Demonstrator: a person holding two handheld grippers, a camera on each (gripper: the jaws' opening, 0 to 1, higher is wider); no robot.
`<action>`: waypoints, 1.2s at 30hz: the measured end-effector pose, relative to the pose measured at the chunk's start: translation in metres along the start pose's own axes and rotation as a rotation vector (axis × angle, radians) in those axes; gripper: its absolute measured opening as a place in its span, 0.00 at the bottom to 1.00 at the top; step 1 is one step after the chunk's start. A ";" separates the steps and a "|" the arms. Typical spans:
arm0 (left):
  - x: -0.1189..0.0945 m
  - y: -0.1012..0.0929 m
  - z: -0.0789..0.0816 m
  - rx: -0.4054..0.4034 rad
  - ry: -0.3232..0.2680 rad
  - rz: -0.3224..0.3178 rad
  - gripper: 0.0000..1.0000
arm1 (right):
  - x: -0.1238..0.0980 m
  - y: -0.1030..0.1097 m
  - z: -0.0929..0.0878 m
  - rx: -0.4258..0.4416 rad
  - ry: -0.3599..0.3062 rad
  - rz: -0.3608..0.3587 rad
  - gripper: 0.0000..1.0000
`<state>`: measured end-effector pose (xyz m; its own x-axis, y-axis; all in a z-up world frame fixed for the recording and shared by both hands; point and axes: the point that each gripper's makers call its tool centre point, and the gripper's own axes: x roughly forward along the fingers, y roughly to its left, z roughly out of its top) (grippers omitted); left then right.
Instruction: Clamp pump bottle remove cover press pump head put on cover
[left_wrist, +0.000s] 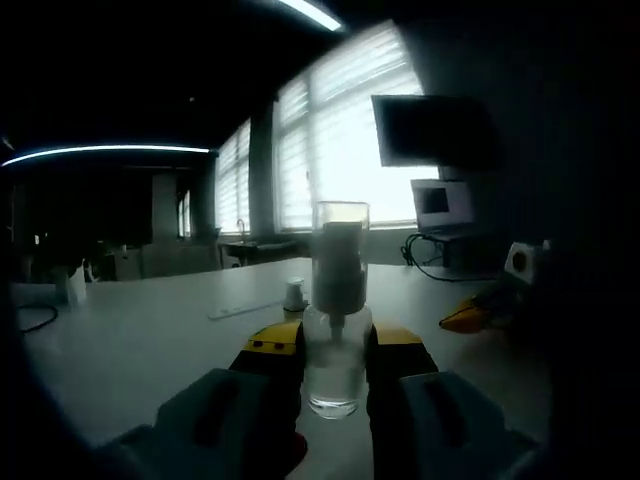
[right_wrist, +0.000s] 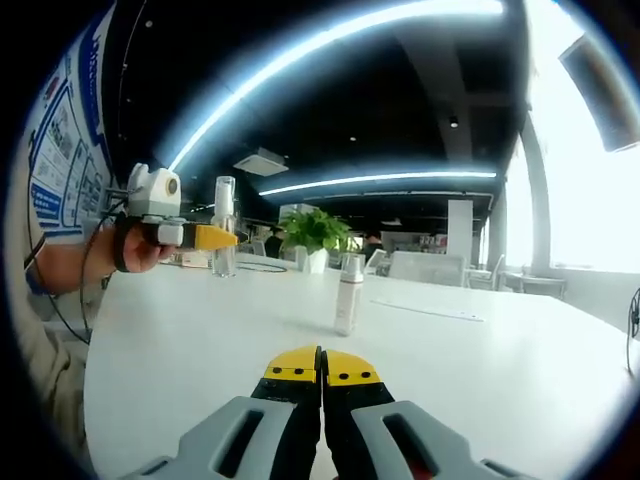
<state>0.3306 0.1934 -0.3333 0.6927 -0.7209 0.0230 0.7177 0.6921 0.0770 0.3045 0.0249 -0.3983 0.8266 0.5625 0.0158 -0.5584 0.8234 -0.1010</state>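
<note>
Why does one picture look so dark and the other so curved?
Left gripper view: it faces bright windows, so the pump bottle between the left gripper's jaws and the room go dim. Right gripper view: the fisheye lens bends the ceiling light strips into arcs; the window glare whites out its right edge.

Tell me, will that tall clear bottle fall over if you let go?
Probably easily: the pump bottle is tall and narrow, so it likely tips. Its clear smooth wall may be slippery, though the left gripper clamps it on both sides.

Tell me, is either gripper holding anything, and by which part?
The left gripper clamps the pump bottle by its lower body; the right gripper is shut on nothing.
</note>
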 end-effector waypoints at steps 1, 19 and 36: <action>-0.001 -0.004 -0.001 0.004 0.001 -0.007 0.16 | 0.000 0.000 0.000 0.001 -0.001 0.001 0.00; -0.017 -0.040 -0.036 -0.043 0.055 -0.088 0.16 | 0.000 0.005 -0.002 -0.011 0.011 0.009 0.00; -0.026 -0.069 -0.055 -0.083 0.066 -0.164 0.16 | 0.000 -0.002 -0.004 -0.004 0.033 -0.007 0.00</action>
<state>0.2669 0.1662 -0.3942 0.5675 -0.8219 -0.0491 0.8227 0.5685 -0.0079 0.3057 0.0225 -0.4019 0.8325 0.5538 -0.0161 -0.5523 0.8271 -0.1046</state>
